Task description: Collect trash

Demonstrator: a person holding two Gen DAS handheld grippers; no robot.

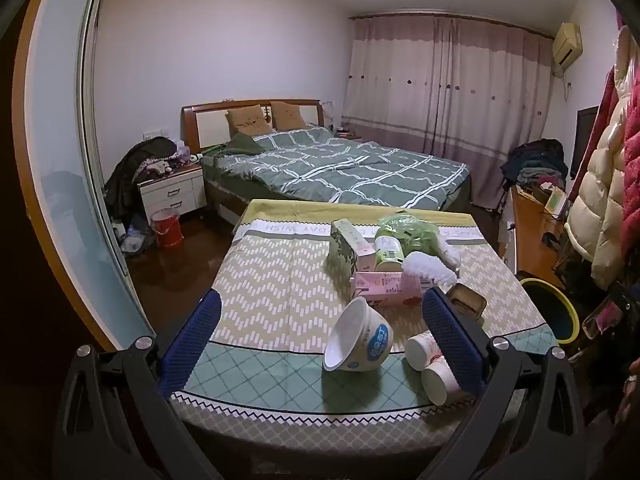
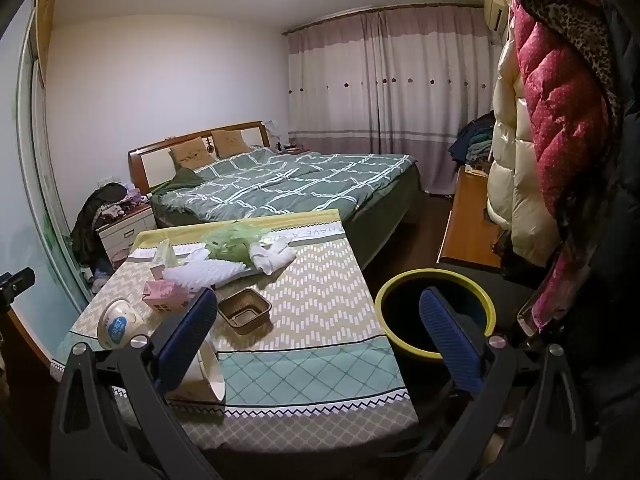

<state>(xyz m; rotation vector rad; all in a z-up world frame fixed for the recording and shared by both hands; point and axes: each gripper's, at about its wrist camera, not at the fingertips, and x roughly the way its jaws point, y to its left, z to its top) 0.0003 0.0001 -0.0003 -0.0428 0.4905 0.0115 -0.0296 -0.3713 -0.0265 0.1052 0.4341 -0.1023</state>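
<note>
On the table (image 1: 280, 280), in the lower middle of the left wrist view, nearly all the trash is still uncollected, so I judge the task barely begun. Going left to right: the left gripper (image 1: 320, 328) has its blue fingers (image 1: 192, 336) spread wide and empty, framing a white paper bowl (image 1: 357, 338) tipped on its side, mouth facing lower left. Behind it a pink carton (image 1: 386, 286) lies flat, long axis running left-right across the frame. To the bowl's right two paper cups (image 1: 430, 364) lie on their sides, bottoms toward the camera. A green plastic bag (image 1: 404, 230) sits further back.

In the right wrist view a brown plastic tray (image 2: 245, 311) rests upright at centre. The right gripper (image 2: 320, 328) is also spread and holding nothing. At lower right the yellow-rimmed bin (image 2: 436, 314) stands just beside the table; what it holds cannot be told.
</note>
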